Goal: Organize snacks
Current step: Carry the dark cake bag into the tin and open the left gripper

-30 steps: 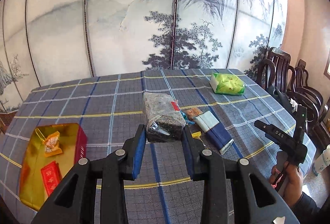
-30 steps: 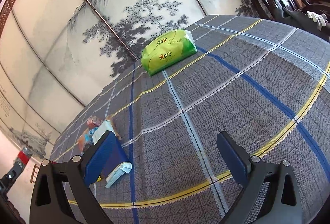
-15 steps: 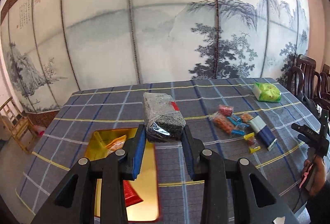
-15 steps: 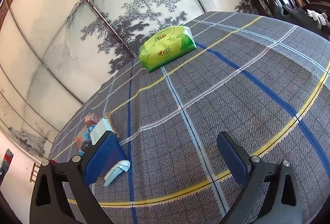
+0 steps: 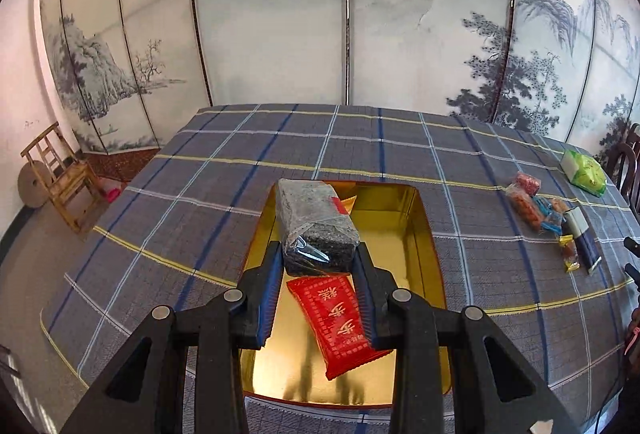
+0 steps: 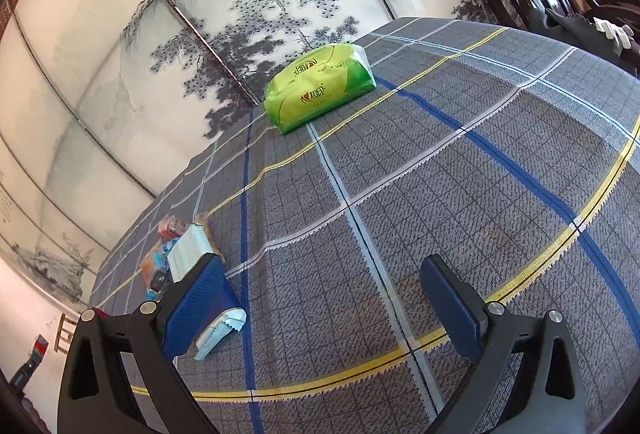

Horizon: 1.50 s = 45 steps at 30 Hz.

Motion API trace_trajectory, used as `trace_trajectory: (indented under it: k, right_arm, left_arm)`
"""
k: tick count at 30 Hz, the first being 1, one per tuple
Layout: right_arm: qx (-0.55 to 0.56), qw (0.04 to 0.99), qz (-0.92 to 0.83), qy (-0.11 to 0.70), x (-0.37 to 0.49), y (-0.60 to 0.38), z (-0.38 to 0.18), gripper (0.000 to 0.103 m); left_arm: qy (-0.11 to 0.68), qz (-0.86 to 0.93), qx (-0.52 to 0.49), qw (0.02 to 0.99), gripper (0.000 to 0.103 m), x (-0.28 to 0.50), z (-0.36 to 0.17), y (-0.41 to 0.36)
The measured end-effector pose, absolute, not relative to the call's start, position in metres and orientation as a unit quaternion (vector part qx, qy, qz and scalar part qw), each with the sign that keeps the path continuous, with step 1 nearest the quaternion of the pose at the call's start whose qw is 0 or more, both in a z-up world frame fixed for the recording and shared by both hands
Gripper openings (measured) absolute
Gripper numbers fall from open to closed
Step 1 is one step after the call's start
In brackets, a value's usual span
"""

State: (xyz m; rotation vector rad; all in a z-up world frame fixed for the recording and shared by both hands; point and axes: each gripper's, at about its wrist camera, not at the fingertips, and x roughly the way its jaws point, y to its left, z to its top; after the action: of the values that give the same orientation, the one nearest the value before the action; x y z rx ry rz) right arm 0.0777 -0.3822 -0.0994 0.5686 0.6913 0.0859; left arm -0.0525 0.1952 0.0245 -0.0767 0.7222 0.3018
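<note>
The left hand-held gripper is clamped on a clear-wrapped dark block of snack, its blue pads pressing both sides of the near end. The block hangs above a gold-lined open tin that sits on the tabletop, which is covered in a grey plaid cloth with blue and yellow lines. Inside the tin lies a red packet with gold characters, just below the gripped block; an orange wrapper peeks out behind it.

To the right, well apart from the tin, a cluster of small wrapped snacks and a blue-and-white packet rest on the cloth, with a green pack farther back.

The right hand-held gripper is spread wide with nothing between its pads — it hangs over bare cloth. The blue-and-white packet lies partly behind its left finger, the green pack farther off near the painted screen.
</note>
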Motion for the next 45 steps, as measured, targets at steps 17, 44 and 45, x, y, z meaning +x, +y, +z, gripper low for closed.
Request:
trace_trajectory:
  k: [17, 44, 45]
  right_arm:
    - [0.275, 0.901, 0.042, 0.334, 0.079, -0.382, -0.099, 0.099]
    - [0.275, 0.901, 0.042, 0.335, 0.079, -0.382, -0.099, 0.099]
    - [0.274, 0.901, 0.042, 0.335, 0.079, -0.382, -0.099, 0.099]
  left_arm:
    - [0.418, 0.163, -0.051, 0.892, 0.030, -0.059, -0.037, 0.217]
    - [0.448, 0.170, -0.060, 0.876, 0.031, -0.053, -0.057, 0.221]
    - [0.447, 0.169, -0.058, 0.876, 0.031, -0.054, -0.057, 0.221]
